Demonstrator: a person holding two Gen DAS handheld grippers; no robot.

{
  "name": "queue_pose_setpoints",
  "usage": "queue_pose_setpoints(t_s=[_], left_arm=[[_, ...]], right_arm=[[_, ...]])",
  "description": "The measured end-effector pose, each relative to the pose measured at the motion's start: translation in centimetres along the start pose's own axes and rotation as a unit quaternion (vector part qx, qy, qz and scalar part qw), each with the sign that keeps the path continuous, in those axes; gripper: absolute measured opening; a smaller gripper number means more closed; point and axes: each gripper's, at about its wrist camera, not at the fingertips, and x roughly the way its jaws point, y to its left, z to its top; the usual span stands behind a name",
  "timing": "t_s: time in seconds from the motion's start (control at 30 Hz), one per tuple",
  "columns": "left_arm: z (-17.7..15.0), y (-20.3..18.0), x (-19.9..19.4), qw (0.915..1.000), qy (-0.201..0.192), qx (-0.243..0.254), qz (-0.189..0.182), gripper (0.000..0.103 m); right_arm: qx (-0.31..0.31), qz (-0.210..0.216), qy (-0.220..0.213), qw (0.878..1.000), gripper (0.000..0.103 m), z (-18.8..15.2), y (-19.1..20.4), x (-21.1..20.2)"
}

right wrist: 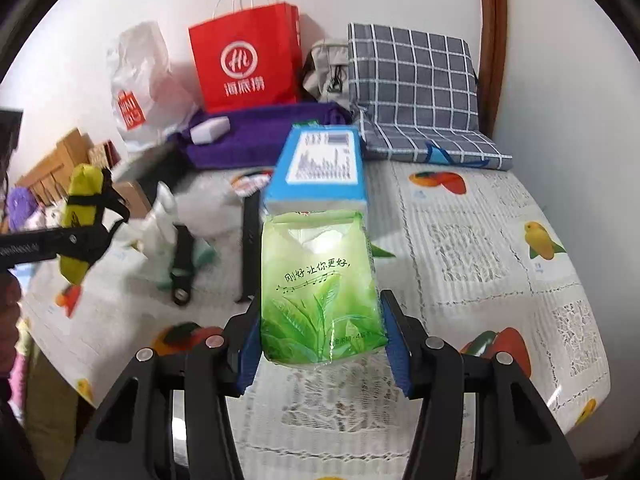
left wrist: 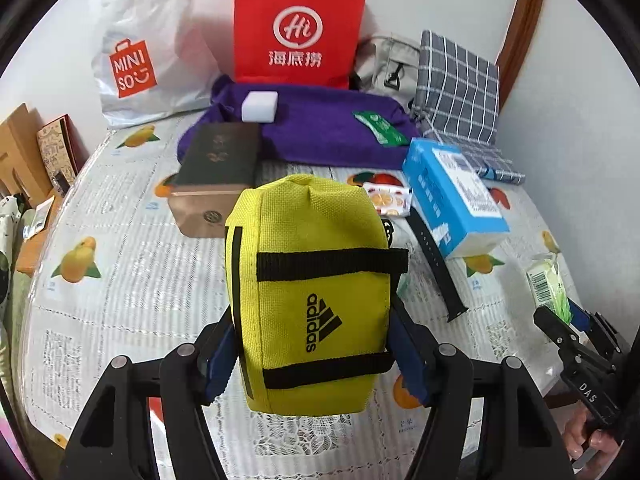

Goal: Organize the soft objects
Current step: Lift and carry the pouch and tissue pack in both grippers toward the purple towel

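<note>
- Two grippers, each loaded: our left gripper (left wrist: 312,344) pinches the yellow pouch (left wrist: 312,292) above the tablecloth (left wrist: 120,300).
- Our right gripper (right wrist: 320,340) clamps the green tissue pack (right wrist: 318,284), lifted just before the blue box (right wrist: 318,168).

A fruit-printed tablecloth (left wrist: 120,208) was seen covering the table. A red paper bag (left wrist: 298,28) and a white Miniso bag (left wrist: 136,60) were stood against the wall. A dark box (left wrist: 220,156) was stacked on a copper-coloured box (left wrist: 196,216). A blue carton (left wrist: 452,196) was noted lying tilted beside a black watch strap (left wrist: 436,264). A small fruit-printed packet (left wrist: 388,200) was noted just left of the carton.
</note>
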Motion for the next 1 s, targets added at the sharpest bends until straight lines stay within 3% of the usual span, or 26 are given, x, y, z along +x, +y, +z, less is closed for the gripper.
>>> queue_pose_setpoints(t_s=[0.43, 0.8, 1.0], left_arm=[[3.1, 2.3, -3.0, 0.9994, -0.036, 0.002, -0.002, 0.067], [6.7, 3.8, -2.4, 0.9989, -0.044, -0.006, -0.011, 0.067], [8.9, 4.2, -1.5, 0.9987, -0.049, -0.008, -0.014, 0.067]], right_arm=[[0.009, -0.009, -0.013, 1.0, 0.053, 4.7, 2.2, -2.8], [0.002, -0.015, -0.041, 0.999, 0.053, 9.2, 4.0, -3.6], [0.004, 0.006, -0.039, 0.999, 0.053, 11.3, 4.8, -2.9]])
